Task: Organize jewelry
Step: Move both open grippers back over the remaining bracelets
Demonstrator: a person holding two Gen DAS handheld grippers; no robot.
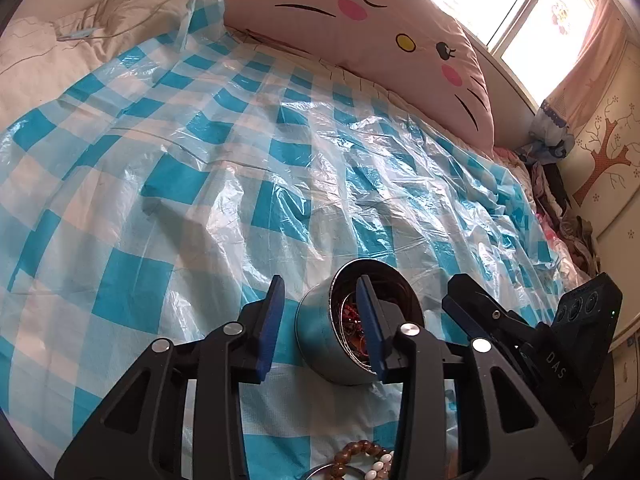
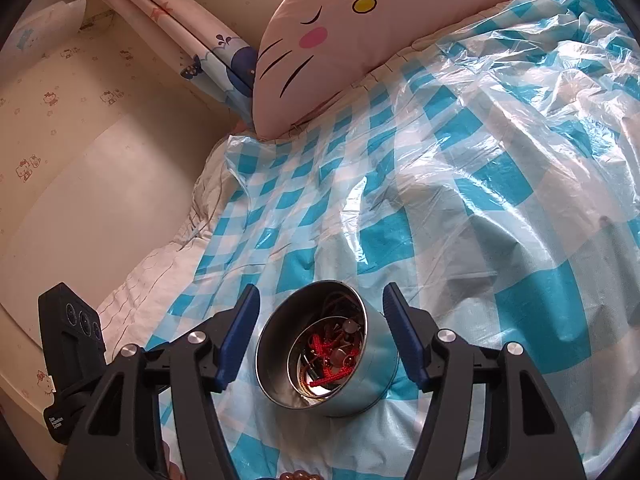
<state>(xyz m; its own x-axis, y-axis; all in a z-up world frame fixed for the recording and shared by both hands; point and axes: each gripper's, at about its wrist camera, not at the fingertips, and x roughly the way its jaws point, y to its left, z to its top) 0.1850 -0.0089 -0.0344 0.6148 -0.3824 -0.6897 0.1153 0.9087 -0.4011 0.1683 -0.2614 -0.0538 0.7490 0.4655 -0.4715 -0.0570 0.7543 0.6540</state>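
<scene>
While the round metal tin [image 2: 326, 354] lies tipped on its side on the checked plastic sheet [image 2: 500, 184] over the bed, mouth toward me, I log both tools released: right gripper [image 2: 320, 332] straddles it without contact, left gripper [image 1: 320, 324] has one finger at its rim. Contents, red cord [image 2: 332, 354] and beads, look light, tangle-prone and likely to spill; I judge the wall stiff, slick, best pinched across its sides. Beaded bracelet [image 1: 362, 460] lies loose nearer me.

Tin [image 2: 332, 356] on the sheet [image 2: 460, 184], jewelry [image 2: 332, 354] inside it.
</scene>
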